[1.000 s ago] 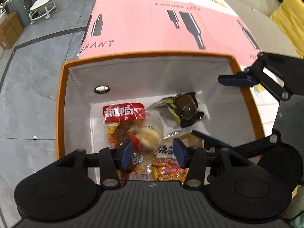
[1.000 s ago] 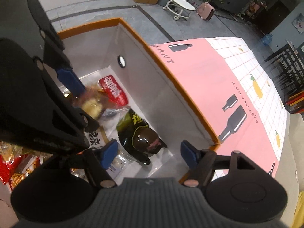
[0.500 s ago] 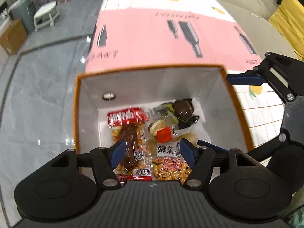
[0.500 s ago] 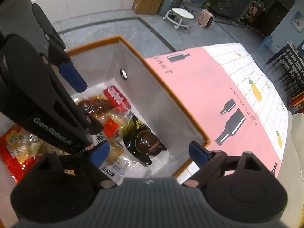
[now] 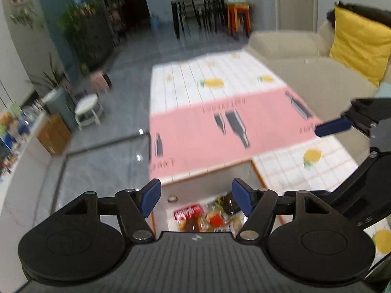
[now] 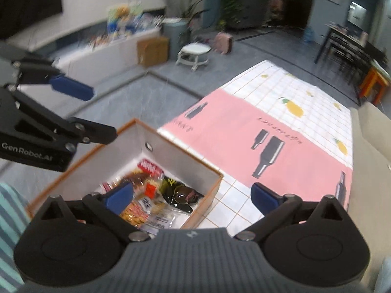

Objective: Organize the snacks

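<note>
An orange-rimmed white box (image 6: 178,156) stands at the near end of the table and holds several snack packets: a red-labelled one (image 6: 150,167), a black one (image 6: 180,194) and an orange one (image 6: 134,211). The box (image 5: 210,180) and its snacks (image 5: 195,217) also show low in the left wrist view. My left gripper (image 5: 196,196) is open and empty, raised above the box. My right gripper (image 6: 193,195) is open and empty, also above the box, to its right. Each gripper shows in the other's view: the left one (image 6: 70,89) and the right one (image 5: 333,125).
The box stands on a pink and white tablecloth (image 5: 220,131) printed with bottles and lemons. A beige sofa (image 5: 305,73) with a yellow cushion (image 5: 359,48) is to the right. A white stool (image 6: 194,53) and a cardboard box (image 6: 152,50) stand on the grey floor.
Both grippers have risen up and away from the box and tilted toward the room. The left jaws, narrow over the snacks a second ago, are now wide open. The packets lie in the box.
</note>
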Demonstrator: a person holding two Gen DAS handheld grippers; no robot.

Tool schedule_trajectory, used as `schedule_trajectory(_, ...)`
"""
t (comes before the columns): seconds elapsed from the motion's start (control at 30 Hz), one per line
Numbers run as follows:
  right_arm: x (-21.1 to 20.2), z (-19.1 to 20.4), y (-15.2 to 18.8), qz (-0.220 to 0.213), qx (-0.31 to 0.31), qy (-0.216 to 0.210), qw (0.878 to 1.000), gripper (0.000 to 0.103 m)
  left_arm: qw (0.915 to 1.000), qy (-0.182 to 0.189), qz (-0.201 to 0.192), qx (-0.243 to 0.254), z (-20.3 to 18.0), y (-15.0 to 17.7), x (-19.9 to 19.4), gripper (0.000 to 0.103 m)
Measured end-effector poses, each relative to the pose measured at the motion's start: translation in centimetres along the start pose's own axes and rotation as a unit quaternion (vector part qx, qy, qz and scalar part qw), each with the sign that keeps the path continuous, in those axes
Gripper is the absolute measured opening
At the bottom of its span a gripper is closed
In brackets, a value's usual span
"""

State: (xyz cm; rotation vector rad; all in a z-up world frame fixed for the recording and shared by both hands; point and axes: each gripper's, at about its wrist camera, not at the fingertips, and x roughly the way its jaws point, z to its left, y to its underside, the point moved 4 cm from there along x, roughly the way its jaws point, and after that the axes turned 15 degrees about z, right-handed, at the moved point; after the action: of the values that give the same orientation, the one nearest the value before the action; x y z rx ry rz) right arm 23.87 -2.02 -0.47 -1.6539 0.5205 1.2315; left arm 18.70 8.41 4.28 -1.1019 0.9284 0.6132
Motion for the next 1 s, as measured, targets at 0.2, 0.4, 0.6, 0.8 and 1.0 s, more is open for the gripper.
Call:
schedule_trajectory(0.2, -7.5, -0.4, 4.0, -0.065, 0.069, -0.007, 0.995, 0.099, 0.9957, -0.035, -0.084, -0.016, -1.6, 2.2, -6.5, 0.089)
schedule_trajectory(0.4, -12.6, 1.1, 9.6, -0.117, 0.116, 0.015, 0.986, 0.099, 0.9895, -0.074, -0.123, -0.018, -5.2, 5.3, -10.5, 0.095)
schedule_trajectory(0.6, -14.8, 2.9, 15.7, -0.152, 0.155, 0.043, 0.975, 0.099, 0.9861, -0.056, -0.138, -0.074, -7.3, 10.0, -11.0, 0.095)
schedule_trajectory(0.8, -14.9, 4.4, 20.2, -0.173, 0.172, 0.077, 0.967, 0.099, 0.9847, -0.027, -0.105, -0.137, -7.3, 13.5, -9.0, 0.095)
schedule_trajectory(1.0, -11.8, 5.6, 21.8, -0.157, 0.163, 0.073, 0.971, 0.099, 0.9889, -0.028, -0.045, -0.139, -8.4, 14.6, -5.5, 0.095)
